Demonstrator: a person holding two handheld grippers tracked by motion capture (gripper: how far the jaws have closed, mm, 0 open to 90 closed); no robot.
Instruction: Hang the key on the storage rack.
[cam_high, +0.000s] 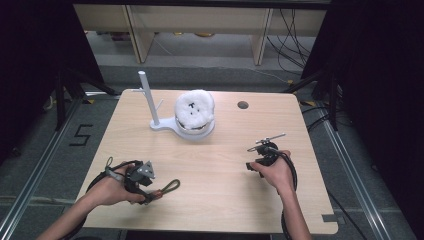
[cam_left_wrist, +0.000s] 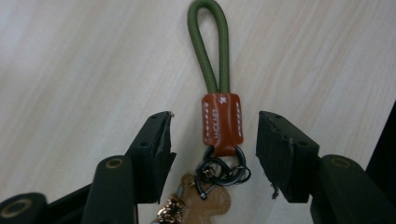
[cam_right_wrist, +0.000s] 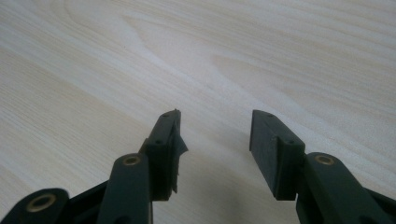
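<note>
The left gripper is hovering over the keychain, which is lying flat on the wooden table near the front-left corner, just inboard of the front edge. Its jaws are standing apart on either side of the brown leather tab, nothing pressing yet, a clear gap showing on both sides.

This thing is looking light and floppy. The green cord loop is a woven rope, soft and ribbed, so it is probably going to bend and dangle once lifted. The leather tab, stitched along both edges, is looking like the firmest and flattest spot, so that is where I'd judge the pads should be closing. Below it, thin dark wire rings are tangling together with a tan leather charm; those are likely to slip and swing, a poor place to pinch.

The right gripper is resting over bare wood towards the right edge, jaws parted and holding nothing.

Up by the back edge, a white stand with a peg is waiting beside a fluffy white plush, soft-looking and well apart from the keychain.
</note>
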